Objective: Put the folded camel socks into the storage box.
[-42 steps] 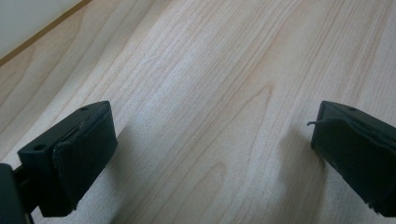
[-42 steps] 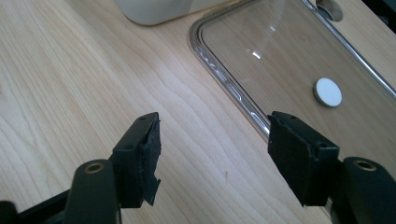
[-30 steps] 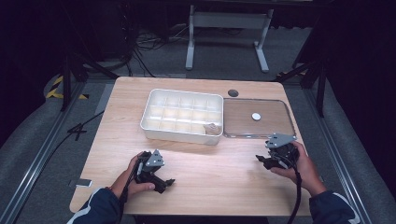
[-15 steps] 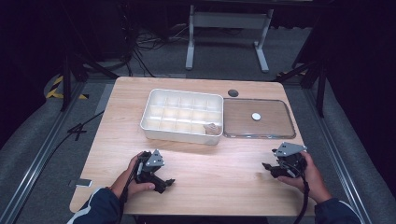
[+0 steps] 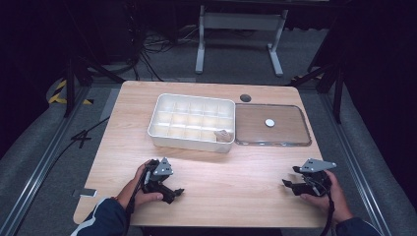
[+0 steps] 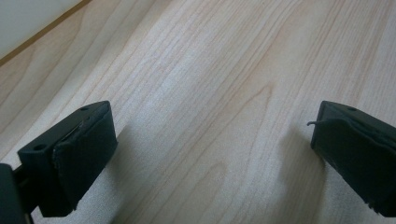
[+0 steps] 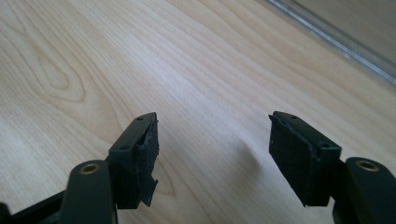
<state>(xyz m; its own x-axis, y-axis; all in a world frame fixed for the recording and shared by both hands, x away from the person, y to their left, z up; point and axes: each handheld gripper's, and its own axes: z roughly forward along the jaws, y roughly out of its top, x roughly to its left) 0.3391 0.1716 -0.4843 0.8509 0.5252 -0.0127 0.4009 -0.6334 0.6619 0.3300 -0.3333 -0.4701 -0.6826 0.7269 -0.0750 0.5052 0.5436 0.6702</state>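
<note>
pulled back from the clear lid (image 5: 273, 125) to the table's (image 5: 236, 177) near edge: right gripper (image 5: 293, 177), jaws apart, empty. left gripper (image 5: 176, 191) likewise apart, resting. lid off beside white tray (image 5: 189, 120); seemingly finished.

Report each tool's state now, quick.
Left tool: open, holding nothing, low over bare table.
Right tool: open, holding nothing, over bare table.

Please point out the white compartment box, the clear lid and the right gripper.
white compartment box (image 5: 158, 114): high view, on its left wall.
clear lid (image 5: 255, 132): high view, on its flat bare panel.
right gripper (image 5: 290, 177): high view, midway between its fingertips.
</note>
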